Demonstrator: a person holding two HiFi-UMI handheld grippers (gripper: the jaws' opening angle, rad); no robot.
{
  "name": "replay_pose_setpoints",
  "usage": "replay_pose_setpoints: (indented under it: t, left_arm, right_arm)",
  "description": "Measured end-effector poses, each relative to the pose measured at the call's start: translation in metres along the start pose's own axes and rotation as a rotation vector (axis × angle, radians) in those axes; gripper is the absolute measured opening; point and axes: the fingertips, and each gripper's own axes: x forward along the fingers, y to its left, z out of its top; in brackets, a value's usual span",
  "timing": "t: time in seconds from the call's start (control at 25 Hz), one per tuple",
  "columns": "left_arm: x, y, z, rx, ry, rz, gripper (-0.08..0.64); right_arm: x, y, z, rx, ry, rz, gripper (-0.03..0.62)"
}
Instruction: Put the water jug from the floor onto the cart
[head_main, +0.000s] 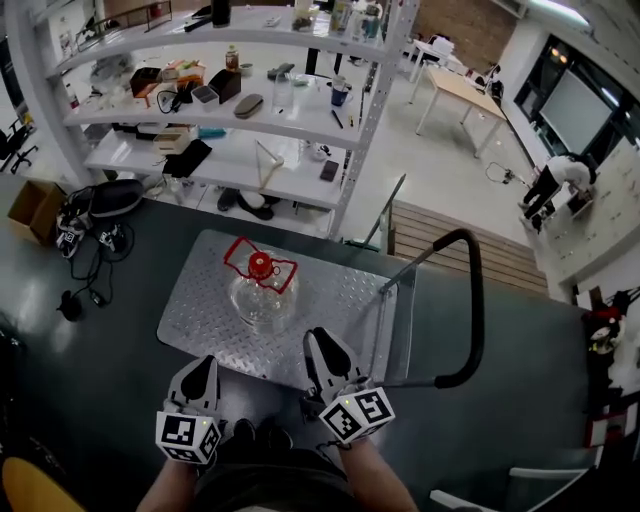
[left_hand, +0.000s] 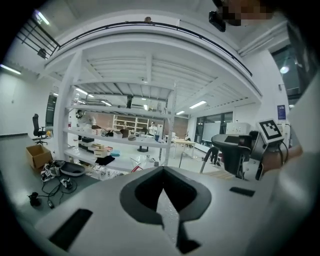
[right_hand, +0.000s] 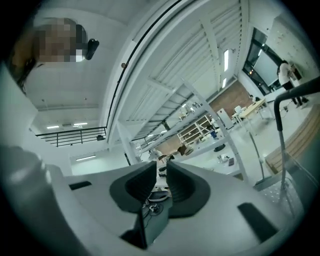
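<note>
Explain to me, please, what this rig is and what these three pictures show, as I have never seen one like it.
There is no robot: a person holds a two-jaw gripper in each hand. One picture comes from a camera on the person's head, looking down. The other two come from cameras riding on the grippers, looking along their jaws. A clear plastic water jug with a red cap and handle stands on a silver checker-plate platform cart with a black push bar. The left gripper has its jaws together, while the right gripper has them slightly apart. Neither holds anything, and both are apart from the jug.
</note>
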Motion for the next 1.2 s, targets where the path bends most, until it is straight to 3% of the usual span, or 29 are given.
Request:
replay_pose_setpoints:
  t: [0.12, 0.48, 0.68, 0.96, 1.2]
  left_arm:
    - [-0.014, -0.004, 0.002, -0.005, -0.025, 0.02, 0.005]
    - [-0.093, 0.002, -0.046, -0.088, -0.013, 0.087, 0.005]
    - [-0.172, 0.015, -0.061, -0.128, -0.055, 0.131, 0.005]
    - [-0.298, 0.026, -0.074, -0.097, -0.1, 0.185, 0.005]
    - [-0.359, 0.012, -0.081, -0.089, -0.136, 0.182, 0.005]
  right_arm:
    - [-0.005, 0.006, -0.009, -0.022, 0.032, 0.009, -0.009]
    - [-0.041, 0.054, -0.068, -0.081, 0.174, 0.035, -0.01]
    - [-0.076, 0.107, -0.083, -0.118, 0.166, 0.056, -0.011]
    - [-0.148, 0.196, -0.095, -0.161, 0.129, 0.062, -0.011]
    - [-0.203, 0.232, -0.103, -0.151, 0.114, 0.05, -0.011]
